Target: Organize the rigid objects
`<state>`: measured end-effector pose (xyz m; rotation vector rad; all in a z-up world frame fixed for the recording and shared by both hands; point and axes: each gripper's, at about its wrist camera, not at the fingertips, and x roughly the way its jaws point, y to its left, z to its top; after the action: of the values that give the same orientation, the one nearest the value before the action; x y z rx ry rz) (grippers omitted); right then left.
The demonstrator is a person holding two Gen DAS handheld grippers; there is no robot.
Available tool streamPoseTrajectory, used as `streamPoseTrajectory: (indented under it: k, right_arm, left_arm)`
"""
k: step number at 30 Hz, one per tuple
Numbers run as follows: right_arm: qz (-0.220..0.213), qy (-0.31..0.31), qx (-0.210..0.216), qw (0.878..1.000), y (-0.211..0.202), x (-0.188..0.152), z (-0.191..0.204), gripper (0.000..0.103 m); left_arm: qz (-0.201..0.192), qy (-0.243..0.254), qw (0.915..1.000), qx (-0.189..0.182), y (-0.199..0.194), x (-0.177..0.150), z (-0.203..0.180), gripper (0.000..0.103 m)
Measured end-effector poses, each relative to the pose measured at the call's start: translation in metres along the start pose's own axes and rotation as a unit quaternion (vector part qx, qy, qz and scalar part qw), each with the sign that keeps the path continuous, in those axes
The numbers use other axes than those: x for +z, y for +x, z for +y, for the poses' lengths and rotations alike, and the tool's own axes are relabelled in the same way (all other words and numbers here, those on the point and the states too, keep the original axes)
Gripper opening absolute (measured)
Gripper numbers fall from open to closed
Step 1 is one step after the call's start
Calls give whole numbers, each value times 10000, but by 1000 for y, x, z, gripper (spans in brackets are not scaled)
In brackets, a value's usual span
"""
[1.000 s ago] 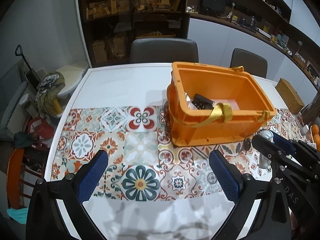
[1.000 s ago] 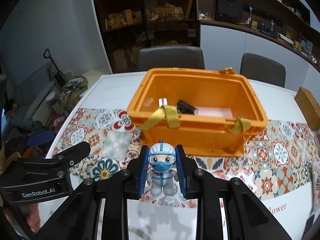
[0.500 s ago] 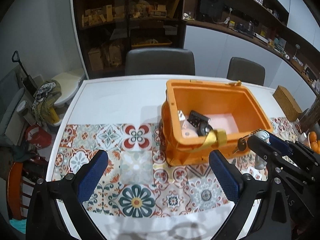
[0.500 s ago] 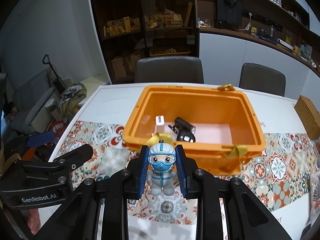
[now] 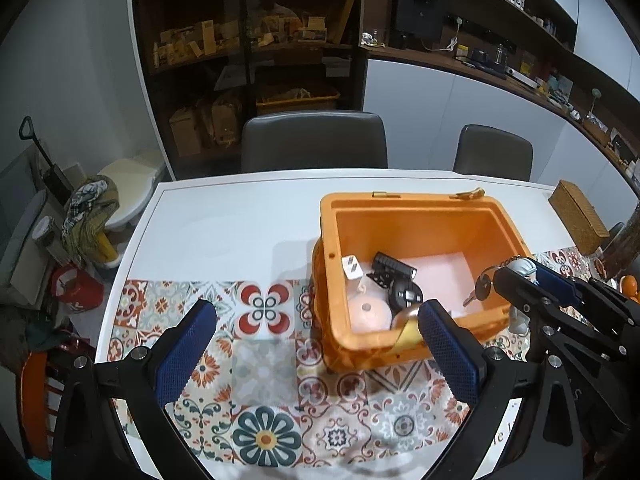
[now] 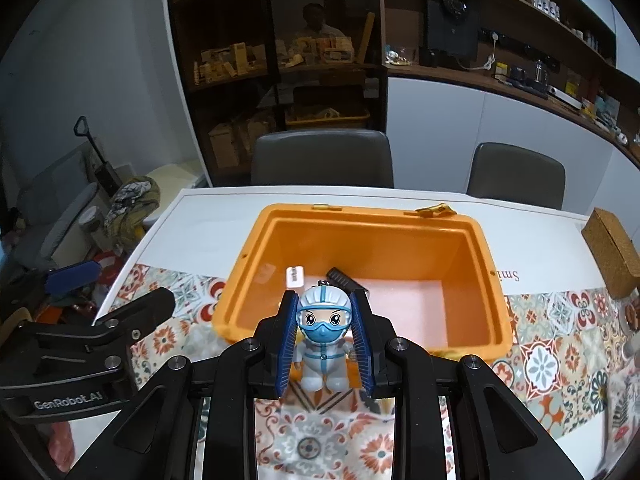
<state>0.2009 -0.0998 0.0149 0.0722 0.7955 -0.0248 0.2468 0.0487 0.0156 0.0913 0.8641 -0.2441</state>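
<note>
Beneath dark shelves [image 5: 248, 52], tiled tabletop [image 5: 264, 364]

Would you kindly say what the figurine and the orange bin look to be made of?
Figurine: probably hard moulded plastic, glossy, going by its smooth painted face and the sheen on its helmet. Bin: likely rigid moulded plastic, semi-matte, with thick rounded rims and uniform orange colour.

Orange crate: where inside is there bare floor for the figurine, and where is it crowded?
In the orange crate, the pale floor toward its right wall is bare. The left end is crowded: white charger, black device, pink round piece. The figurine sits clamped in the right hand-held gripper.
</note>
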Motion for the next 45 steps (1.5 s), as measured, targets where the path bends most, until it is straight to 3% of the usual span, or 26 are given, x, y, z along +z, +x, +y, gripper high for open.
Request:
streamPoseTrajectory:
  k: [6,12,22,26,31,40,42,45]
  right_arm:
    - [41,96,-108,9999,18,15,-12,27]
    - [257,99,-202,9994,40,22,-19,27]
    - [593,224,-315,9975,70,15,-29,27]
    - [517,201,-486,9973,71,15,-29,51]
    - [479,183,-621,9968,64,14,-30,53]
    - [373,124,-838,9957,29,1,-23,74]
    - [334,145,-861,9956,19,-3,-23,83]
    - [267,176,-892,9955,3,-10,-23,85]
  left_arm:
    - [-49,-9,9999,135,14,14,-3,103]
    - [167,-51,9998,82,35,16,-6,103]
    - [363,60,9992,181,57,14,-11,103]
    - [400,87,9989,231,61,12,-11,103]
    - [419,46,9989,208,59,9,-9,103]
    - [222,53,9996,175,29,-2,-9,103]
    - [170,101,9996,199,21,-5,-10,103]
    - [103,141,9997,187,9,-11,-11,103]
